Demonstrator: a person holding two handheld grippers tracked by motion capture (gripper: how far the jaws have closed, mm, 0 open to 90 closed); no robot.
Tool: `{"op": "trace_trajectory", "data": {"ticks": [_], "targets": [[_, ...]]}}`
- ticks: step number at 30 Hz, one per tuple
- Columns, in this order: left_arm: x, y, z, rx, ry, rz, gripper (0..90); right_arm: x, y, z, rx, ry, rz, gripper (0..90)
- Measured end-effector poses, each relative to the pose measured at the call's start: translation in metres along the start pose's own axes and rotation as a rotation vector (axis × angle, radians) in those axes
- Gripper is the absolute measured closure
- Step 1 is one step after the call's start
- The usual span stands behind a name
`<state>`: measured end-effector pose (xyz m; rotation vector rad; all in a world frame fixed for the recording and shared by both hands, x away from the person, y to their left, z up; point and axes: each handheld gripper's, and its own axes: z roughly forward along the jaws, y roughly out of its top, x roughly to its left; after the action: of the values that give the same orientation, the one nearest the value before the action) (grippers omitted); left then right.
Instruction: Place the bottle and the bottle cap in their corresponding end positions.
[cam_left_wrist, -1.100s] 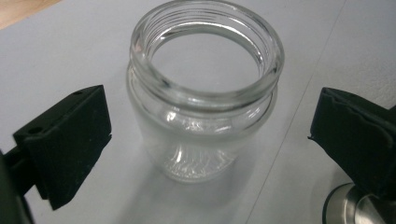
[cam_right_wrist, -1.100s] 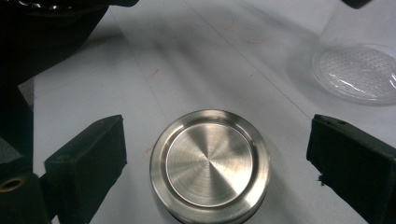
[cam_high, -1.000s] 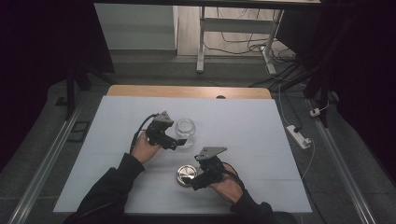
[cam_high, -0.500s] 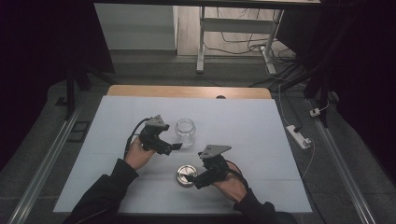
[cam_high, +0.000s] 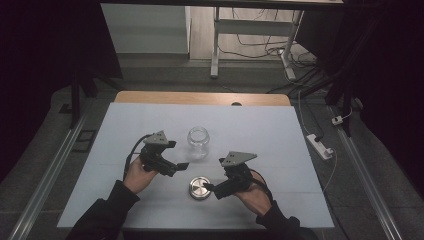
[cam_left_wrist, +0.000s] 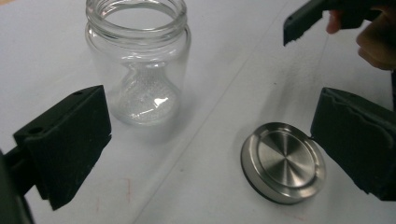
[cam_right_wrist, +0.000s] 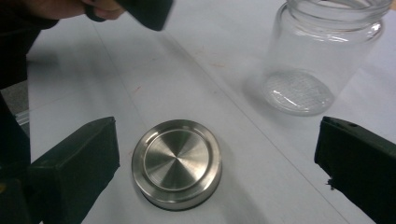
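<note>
A clear glass jar (cam_high: 198, 142) stands open-mouthed and upright at the middle of the white table (cam_high: 280, 130). Its steel lid (cam_high: 200, 188) lies flat on the table in front of it. My left gripper (cam_high: 177, 168) hovers left of the jar, jaws open and holding nothing. In the left gripper view the jar (cam_left_wrist: 137, 65) and lid (cam_left_wrist: 282, 161) lie ahead of the spread jaws. My right gripper (cam_high: 212, 190) sits just right of the lid. Its jaws have just been opening and stand wide, with the lid (cam_right_wrist: 176, 162) on the table between them, untouched, and the jar (cam_right_wrist: 322, 60) behind.
A white power strip (cam_high: 320, 146) lies off the table's right edge. A bare wooden strip (cam_high: 200, 98) runs along the far edge. Table legs and cables (cam_high: 250, 50) stand on the floor beyond. The white surface stretches left, right and behind the jar.
My left gripper has drawn back leftward from the jar, toward the person. The right gripper has lifted slightly off the lid, its jaws spread wider. Jar and lid stay put.
</note>
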<state>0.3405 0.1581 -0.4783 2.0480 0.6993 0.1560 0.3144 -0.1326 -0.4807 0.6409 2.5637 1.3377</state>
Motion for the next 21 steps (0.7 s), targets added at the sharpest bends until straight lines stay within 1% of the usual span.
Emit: {"op": "trace_trajectory", "data": {"ticks": [2,5,11,15,17,21], "targets": [[-0.003,-0.002,-0.004,-0.005,-0.006,0.004,0.0,-0.001,0.000,-0.002,0.003,-0.004,0.000,0.1],[-0.008,-0.005,-0.010,-0.005,-0.005,-0.001,0.0,-0.001,-0.001,-0.004,0.009,-0.007,-0.001,0.1],[-0.017,-0.015,-0.020,0.011,-0.010,-0.005,0.0,0.000,-0.003,-0.008,0.018,-0.011,-0.001,0.1],[-0.023,-0.024,-0.029,0.019,0.003,-0.005,0.0,0.000,-0.004,-0.012,0.016,-0.014,0.001,0.1],[-0.026,-0.028,-0.035,0.013,0.022,-0.001,0.0,0.000,-0.005,-0.014,0.017,-0.015,0.003,0.1],[-0.030,-0.037,-0.044,0.004,0.031,-0.011,0.0,0.000,-0.008,-0.019,0.019,-0.029,0.002,0.0]]}}
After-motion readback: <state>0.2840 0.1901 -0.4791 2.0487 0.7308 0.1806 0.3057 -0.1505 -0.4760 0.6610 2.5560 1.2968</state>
